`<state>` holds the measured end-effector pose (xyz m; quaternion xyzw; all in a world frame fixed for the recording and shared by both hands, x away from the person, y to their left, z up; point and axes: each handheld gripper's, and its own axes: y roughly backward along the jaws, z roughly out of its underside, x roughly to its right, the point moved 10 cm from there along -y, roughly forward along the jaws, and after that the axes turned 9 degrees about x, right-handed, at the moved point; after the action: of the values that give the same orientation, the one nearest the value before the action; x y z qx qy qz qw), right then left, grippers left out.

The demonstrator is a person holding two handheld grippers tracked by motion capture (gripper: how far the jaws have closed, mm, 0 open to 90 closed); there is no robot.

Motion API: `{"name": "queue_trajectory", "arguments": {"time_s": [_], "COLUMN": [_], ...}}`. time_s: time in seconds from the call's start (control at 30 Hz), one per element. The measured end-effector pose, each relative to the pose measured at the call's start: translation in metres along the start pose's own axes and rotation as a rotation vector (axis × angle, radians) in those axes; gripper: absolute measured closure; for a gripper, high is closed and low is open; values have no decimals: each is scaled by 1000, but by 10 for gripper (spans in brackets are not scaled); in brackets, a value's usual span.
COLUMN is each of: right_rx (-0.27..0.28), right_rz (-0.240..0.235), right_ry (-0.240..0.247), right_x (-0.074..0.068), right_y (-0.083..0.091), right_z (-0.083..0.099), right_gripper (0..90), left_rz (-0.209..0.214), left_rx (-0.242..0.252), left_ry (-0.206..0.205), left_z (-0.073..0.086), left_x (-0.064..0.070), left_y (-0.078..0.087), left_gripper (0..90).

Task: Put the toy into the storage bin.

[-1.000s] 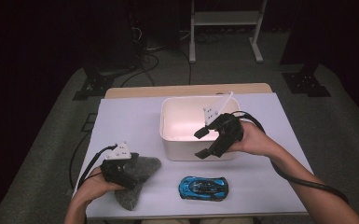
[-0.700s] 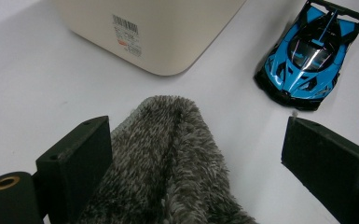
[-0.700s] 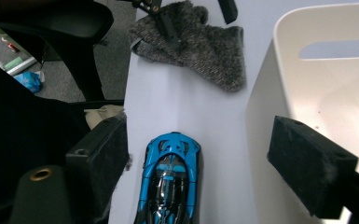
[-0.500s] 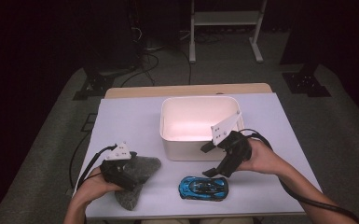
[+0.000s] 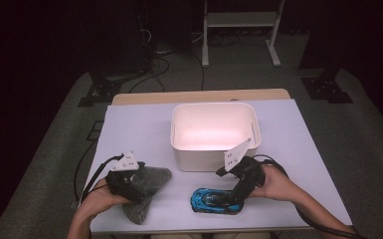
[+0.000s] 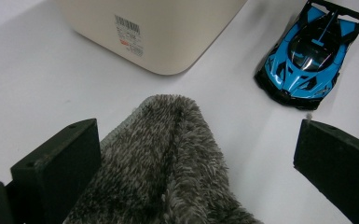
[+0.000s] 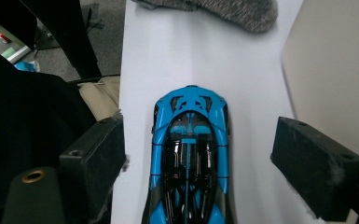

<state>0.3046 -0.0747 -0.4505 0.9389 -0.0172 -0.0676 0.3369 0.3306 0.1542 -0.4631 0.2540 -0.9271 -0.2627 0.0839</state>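
The right tool [image 5: 235, 195] has come down from the rim of the white rectangular plastic bin [image 5: 214, 158] to the glossy blue and black toy sports car [image 5: 215, 200], which lies on the white counter [image 5: 303, 149] at about five o'clock from the bin, near the front edge. A second ago this tool hovered at the bin's right wall; half a second ago it was halfway down. In the right gripper view its jaws stand wide apart, one on each flank of the toy car [image 7: 189, 154], not yet touching it. To my judgement this means the car is next to be gripped and carried into the bin, and the tool needs only to close.

The left tool [image 5: 129, 185] has not moved across the three moments. It rests over the grey fuzzy plush cloth [image 5: 146, 191] at about seven o'clock from the bin. In the left gripper view its jaws are spread, with the plush [image 6: 168, 172] lying between them; the near jaw sits right beside the fur, and no squeeze shows.

The bin looks empty inside, so both things remain outside it.
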Motion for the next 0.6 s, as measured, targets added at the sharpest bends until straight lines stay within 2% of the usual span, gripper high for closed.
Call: {"name": "queue_trajectory", "arguments": {"time_s": [0.2, 0.6], "right_rx": [-9, -57], "right_rz": [-7, 14], "right_ry": [-10, -11], "right_x": [-1, 0], "right_y": [-14, -35], "right_z": [11, 30], "right_gripper": [155, 144], "left_rz": [1, 7], "left_rx": [-1, -3], "left_ry": [-1, -1], "left_z": [1, 2], "left_x": [0, 0], "left_y": [0, 0], "left_gripper": [3, 3]}}
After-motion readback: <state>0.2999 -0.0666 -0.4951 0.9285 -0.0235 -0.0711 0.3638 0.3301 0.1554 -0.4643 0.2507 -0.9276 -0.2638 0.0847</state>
